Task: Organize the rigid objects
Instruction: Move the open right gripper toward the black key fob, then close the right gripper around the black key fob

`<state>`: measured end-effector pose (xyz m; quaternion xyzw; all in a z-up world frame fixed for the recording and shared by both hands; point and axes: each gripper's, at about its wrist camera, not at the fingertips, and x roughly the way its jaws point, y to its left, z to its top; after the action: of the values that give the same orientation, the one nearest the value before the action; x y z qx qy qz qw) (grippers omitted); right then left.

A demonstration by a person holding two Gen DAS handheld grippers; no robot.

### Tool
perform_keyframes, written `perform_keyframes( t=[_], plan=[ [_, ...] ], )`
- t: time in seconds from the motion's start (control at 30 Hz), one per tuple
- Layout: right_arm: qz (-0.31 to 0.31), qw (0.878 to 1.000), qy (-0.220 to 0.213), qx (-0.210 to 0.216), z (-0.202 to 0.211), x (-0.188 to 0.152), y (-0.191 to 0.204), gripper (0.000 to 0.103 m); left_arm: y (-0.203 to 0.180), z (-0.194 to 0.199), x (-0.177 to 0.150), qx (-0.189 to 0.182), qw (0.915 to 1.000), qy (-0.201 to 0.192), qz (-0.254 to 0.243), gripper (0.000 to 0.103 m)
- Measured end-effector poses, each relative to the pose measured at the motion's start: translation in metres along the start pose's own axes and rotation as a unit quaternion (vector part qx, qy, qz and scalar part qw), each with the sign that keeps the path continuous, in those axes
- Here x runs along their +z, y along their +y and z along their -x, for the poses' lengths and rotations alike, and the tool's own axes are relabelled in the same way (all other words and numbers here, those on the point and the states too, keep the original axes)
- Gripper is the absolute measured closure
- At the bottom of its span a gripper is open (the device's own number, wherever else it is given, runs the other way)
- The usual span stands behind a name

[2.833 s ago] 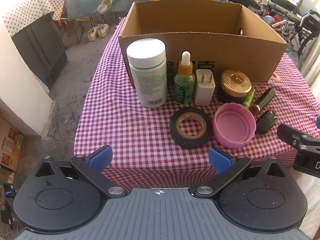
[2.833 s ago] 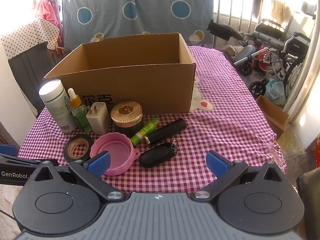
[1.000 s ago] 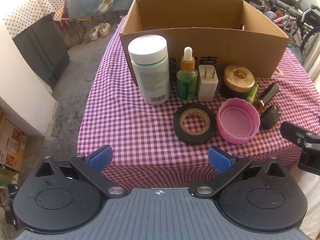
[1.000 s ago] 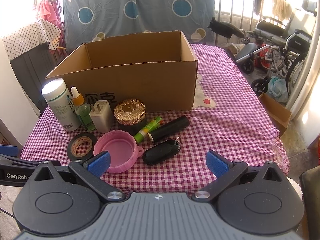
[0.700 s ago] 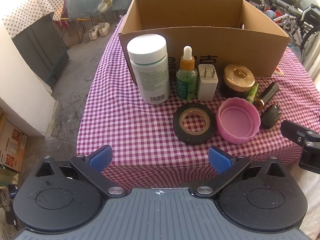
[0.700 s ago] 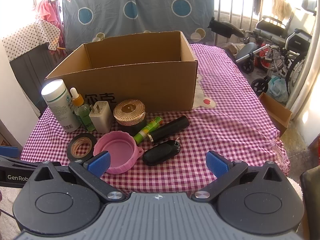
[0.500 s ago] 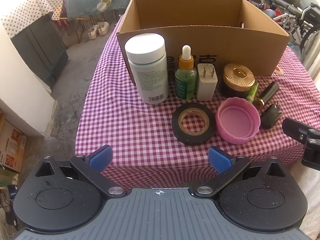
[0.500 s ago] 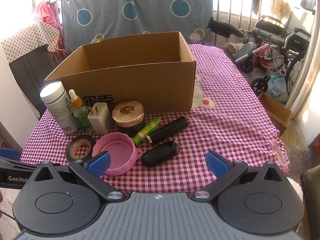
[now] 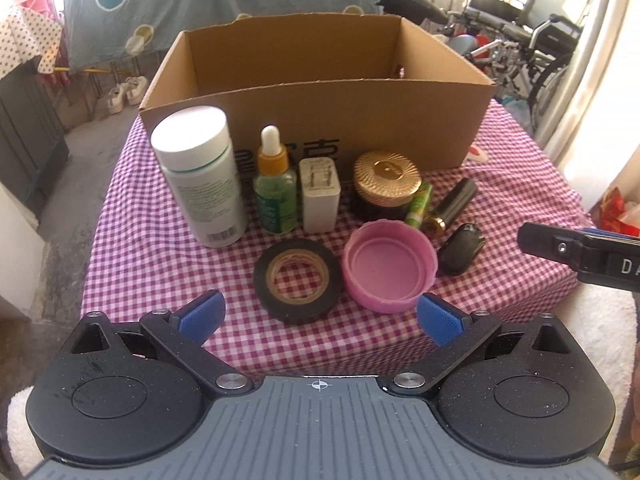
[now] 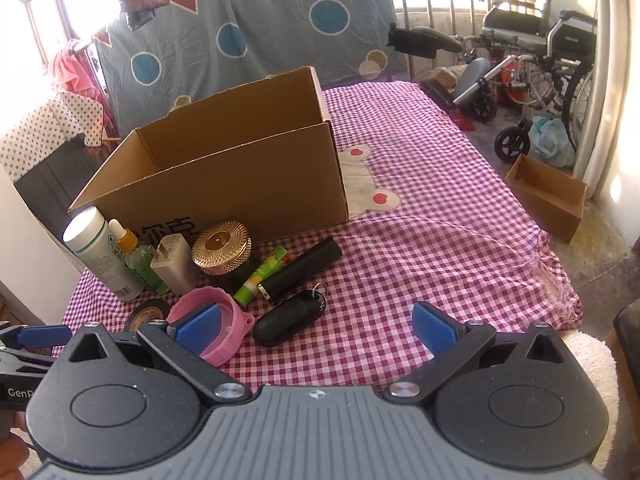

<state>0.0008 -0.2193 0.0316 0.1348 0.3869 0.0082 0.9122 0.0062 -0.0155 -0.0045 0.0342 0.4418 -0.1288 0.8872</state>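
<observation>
Box (image 9: 320,120) behind bottle row (image 9: 200,176), tape (image 9: 298,280) left of lid (image 9: 388,266)

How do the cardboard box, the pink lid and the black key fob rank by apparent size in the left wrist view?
1. cardboard box, largest by far.
2. pink lid.
3. black key fob, smallest.

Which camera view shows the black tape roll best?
The left wrist view: the tape roll lies whole and near the centre. In the right wrist view the right tongs' body hides most of it.
</observation>
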Motion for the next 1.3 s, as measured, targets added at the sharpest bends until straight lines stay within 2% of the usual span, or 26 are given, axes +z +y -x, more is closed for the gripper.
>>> perform_keyframes(
  t=[0.23, 0.37, 0.47, 0.53, 0.63, 0.7, 0.8, 0.87, 0.97, 1.03, 1.1, 1.3],
  plan=[
    [-0.048, 0.998, 0.003, 0.041, -0.009, 0.001, -0.018, 0.001, -0.015, -0.002, 0.000, -0.058, 0.9971, -0.036, -0.032, 0.002],
    [-0.073, 0.995, 0.016, 0.070, -0.019, 0.001, -0.024, 0.005, -0.025, -0.003, 0.002, -0.068, 0.9946, -0.054, -0.056, 0.007],
    [-0.084, 0.992, 0.023, 0.086, -0.025, 0.000, -0.025, 0.009, -0.032, -0.007, 0.004, -0.071, 0.9931, -0.055, -0.076, 0.008],
    [-0.093, 0.990, 0.028, 0.098, -0.030, -0.001, -0.026, 0.015, -0.036, -0.011, 0.005, -0.081, 0.9920, -0.051, -0.083, 0.010],
    [-0.113, 0.986, 0.041, 0.118, -0.039, -0.002, -0.030, 0.024, -0.044, -0.018, 0.008, -0.093, 0.9900, -0.036, -0.100, 0.018],
    [-0.125, 0.983, 0.049, 0.127, -0.044, -0.002, -0.033, 0.031, -0.050, -0.023, 0.011, -0.101, 0.9885, -0.025, -0.111, 0.031],
    [-0.135, 0.981, 0.052, 0.132, -0.049, -0.002, -0.038, 0.037, -0.059, -0.032, 0.015, -0.105, 0.9866, -0.017, -0.123, 0.041],
    [-0.142, 0.979, 0.054, 0.138, -0.052, -0.001, -0.041, 0.039, -0.065, -0.038, 0.018, -0.110, 0.9846, -0.011, -0.136, 0.043],
    [-0.163, 0.973, 0.064, 0.150, -0.059, -0.001, -0.047, 0.046, -0.078, -0.048, 0.021, -0.101, 0.9816, 0.006, -0.162, 0.045],
    [-0.174, 0.970, 0.069, 0.155, -0.062, -0.003, -0.051, 0.063, -0.088, -0.054, 0.021, -0.086, 0.9790, 0.017, -0.184, 0.045],
    [-0.182, 0.967, 0.073, 0.161, -0.065, -0.005, -0.054, 0.070, -0.096, -0.059, 0.021, -0.085, 0.9752, 0.027, -0.203, 0.045],
    [-0.200, 0.962, 0.073, 0.169, -0.067, -0.008, -0.066, 0.072, -0.106, -0.072, 0.025, -0.062, 0.9725, 0.037, -0.222, 0.045]
  ],
)
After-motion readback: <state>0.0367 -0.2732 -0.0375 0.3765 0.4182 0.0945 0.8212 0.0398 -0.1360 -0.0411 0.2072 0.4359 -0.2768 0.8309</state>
